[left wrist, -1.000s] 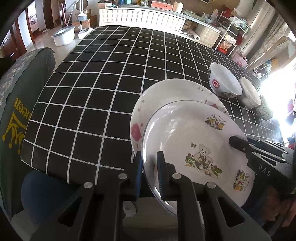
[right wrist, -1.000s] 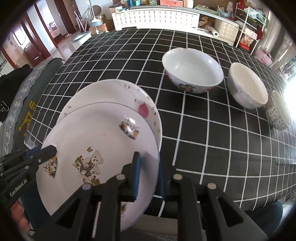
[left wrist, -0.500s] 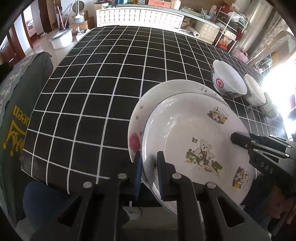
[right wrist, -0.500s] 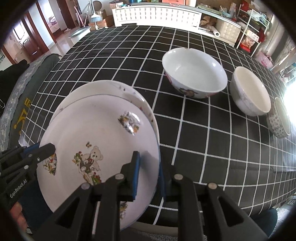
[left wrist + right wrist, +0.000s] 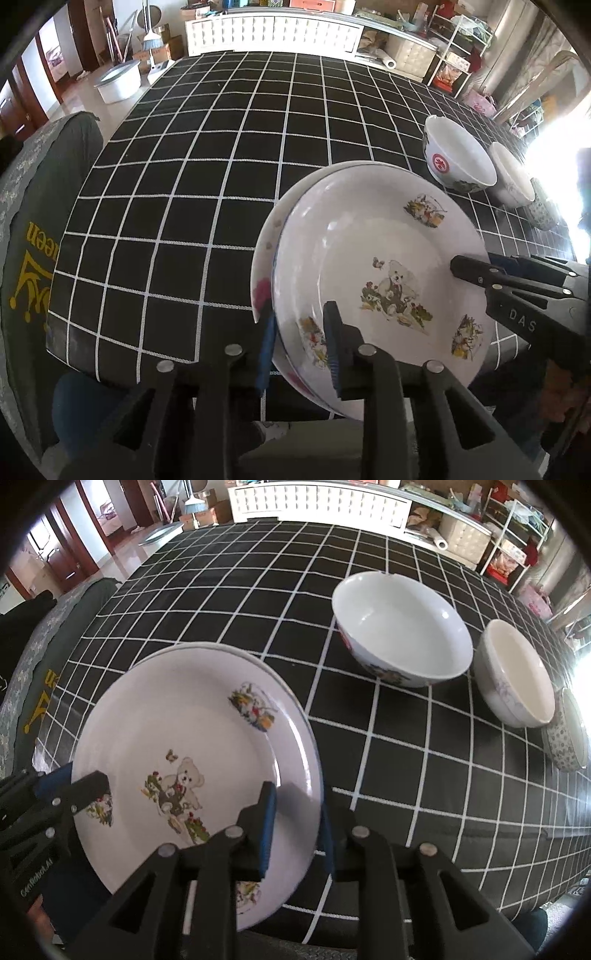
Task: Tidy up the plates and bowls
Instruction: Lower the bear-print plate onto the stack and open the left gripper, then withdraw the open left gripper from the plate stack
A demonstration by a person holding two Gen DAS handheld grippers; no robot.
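Black tablecloth [image 5: 221, 155] with white grid covers the table. Bear plate [image 5: 369, 258] sits on a second plate [image 5: 264, 266] at the near edge. Left gripper [image 5: 299, 339] and right gripper [image 5: 295, 816] jaws are opening, rim between them. Three bowls [image 5: 402, 627] right. White tufted cabinet [image 5: 273, 31], shelving rack behind.

Your right gripper [image 5: 295, 823] straddles the near rim of the bear plate [image 5: 192, 746], its jaws opening around it. That plate lies on another plate [image 5: 177, 649] on the checked tablecloth [image 5: 406, 775]; your left gripper [image 5: 85, 790] reaches its opposite rim.
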